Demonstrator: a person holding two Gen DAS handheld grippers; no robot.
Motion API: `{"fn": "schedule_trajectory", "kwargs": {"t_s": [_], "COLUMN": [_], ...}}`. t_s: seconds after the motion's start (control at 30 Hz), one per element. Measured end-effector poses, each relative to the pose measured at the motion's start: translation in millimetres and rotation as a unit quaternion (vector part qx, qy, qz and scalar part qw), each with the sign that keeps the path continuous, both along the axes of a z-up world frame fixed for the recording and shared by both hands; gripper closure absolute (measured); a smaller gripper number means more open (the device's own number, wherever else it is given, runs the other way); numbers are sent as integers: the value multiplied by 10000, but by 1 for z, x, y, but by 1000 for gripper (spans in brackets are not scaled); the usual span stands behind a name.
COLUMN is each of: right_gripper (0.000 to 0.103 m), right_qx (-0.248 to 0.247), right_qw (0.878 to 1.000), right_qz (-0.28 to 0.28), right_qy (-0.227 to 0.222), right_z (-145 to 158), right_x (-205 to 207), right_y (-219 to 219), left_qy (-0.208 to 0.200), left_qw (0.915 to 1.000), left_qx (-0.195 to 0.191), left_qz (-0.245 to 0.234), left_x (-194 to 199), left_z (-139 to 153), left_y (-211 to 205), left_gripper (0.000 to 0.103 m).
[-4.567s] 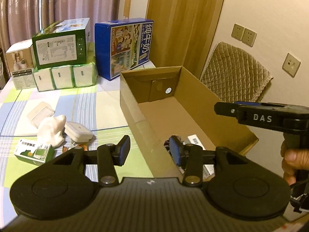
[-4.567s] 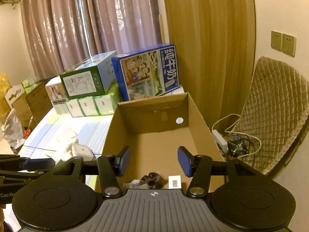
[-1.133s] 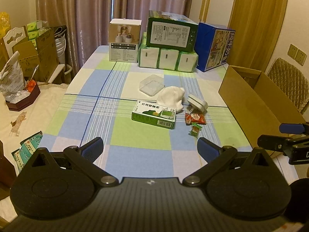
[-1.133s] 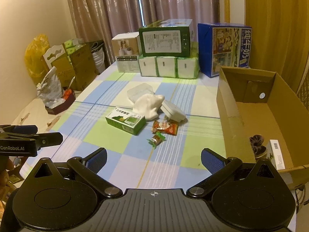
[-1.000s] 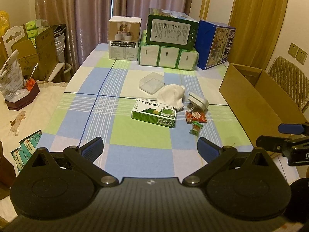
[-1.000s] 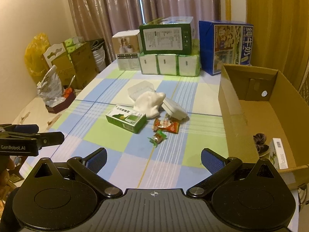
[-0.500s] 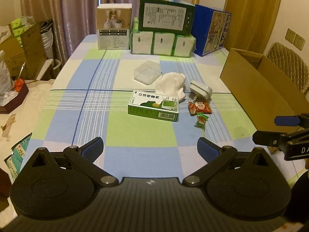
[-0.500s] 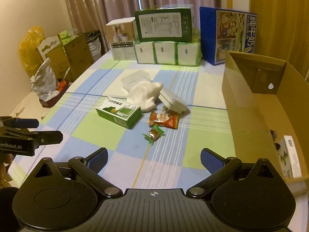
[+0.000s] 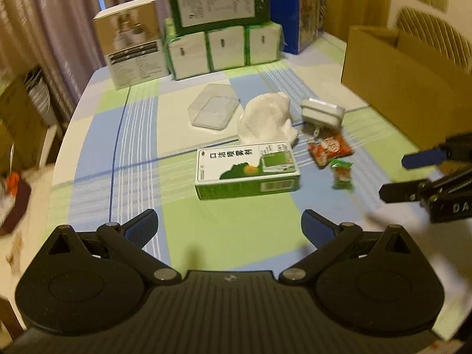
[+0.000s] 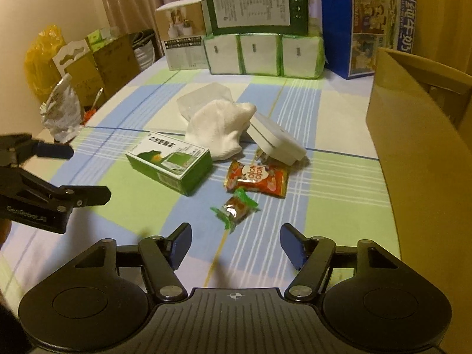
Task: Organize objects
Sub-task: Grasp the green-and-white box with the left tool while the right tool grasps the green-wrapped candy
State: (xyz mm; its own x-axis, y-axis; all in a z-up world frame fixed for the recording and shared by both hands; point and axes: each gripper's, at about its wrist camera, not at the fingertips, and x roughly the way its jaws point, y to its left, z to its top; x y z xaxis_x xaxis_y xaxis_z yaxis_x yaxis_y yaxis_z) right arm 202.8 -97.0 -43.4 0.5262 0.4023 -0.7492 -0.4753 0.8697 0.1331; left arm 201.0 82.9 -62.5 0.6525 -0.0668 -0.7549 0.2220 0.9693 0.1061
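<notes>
On the checked tablecloth lies a green and white box [image 9: 247, 170] [image 10: 171, 162], with a white cloth [image 9: 267, 121] [image 10: 219, 128] and a clear plastic box [image 9: 213, 110] behind it. A white charger [image 9: 322, 112] [image 10: 275, 141], a red snack packet [image 9: 329, 150] [image 10: 256, 179] and a small green-ended candy [image 9: 341, 174] [image 10: 235, 209] lie to its right. My left gripper [image 9: 228, 227] is open, just short of the green box. My right gripper [image 10: 233, 246] is open, with the candy a little ahead between its fingers. The open cardboard box [image 9: 404, 88] [image 10: 419, 135] stands at the right.
Stacked at the table's far end are a white carton [image 9: 132, 41], green tissue packs [image 10: 264, 54] with a green box [image 10: 256, 3] on top, and a blue milk carton [image 10: 368, 26]. Bags and cardboard boxes [image 10: 97, 62] stand off the table's left side.
Both grippers have moved forward and lower over the table, so the objects look nearer. The right gripper's fingers have narrowed somewhat. The green box now lies just ahead of the left gripper.
</notes>
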Motion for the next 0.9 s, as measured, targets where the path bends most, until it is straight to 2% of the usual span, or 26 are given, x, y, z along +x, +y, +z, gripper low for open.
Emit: {"fn": "schedule_trajectory", "kwargs": {"t_s": [0.17, 0.37, 0.53, 0.7, 0.77, 0.83, 0.9], "right_gripper": [39, 39, 39, 39, 39, 39, 39], "right_qx": [-169, -282, -231, -225, -223, -235, -226], "right_qw": [9998, 9995, 9997, 9997, 9997, 9997, 9997], "right_qz": [82, 147, 88, 31, 21, 25, 39], "right_qy": [-83, -67, -14, -50, -78, -108, -107], "right_z": [-19, -34, -38, -37, -36, -36, -37], "right_x": [14, 25, 29, 29, 29, 29, 30], "right_y": [13, 19, 15, 11, 11, 11, 12], "left_qy": [-47, -143, -219, -82, 123, 442, 593], "left_qw": [9978, 9872, 9744, 9494, 9482, 9504, 9524], "left_qx": [493, 1081, 1105, 995, 823, 638, 691], "left_qz": [-446, -1167, -1947, -2979, -3066, -3013, -2908], "left_x": [25, 54, 74, 89, 98, 106, 106], "left_z": [-24, -46, -52, -59, -59, -57, -54], "left_y": [-3, -11, -20, -30, -31, -30, -31], "left_gripper": [2, 2, 2, 1, 2, 10, 16]}}
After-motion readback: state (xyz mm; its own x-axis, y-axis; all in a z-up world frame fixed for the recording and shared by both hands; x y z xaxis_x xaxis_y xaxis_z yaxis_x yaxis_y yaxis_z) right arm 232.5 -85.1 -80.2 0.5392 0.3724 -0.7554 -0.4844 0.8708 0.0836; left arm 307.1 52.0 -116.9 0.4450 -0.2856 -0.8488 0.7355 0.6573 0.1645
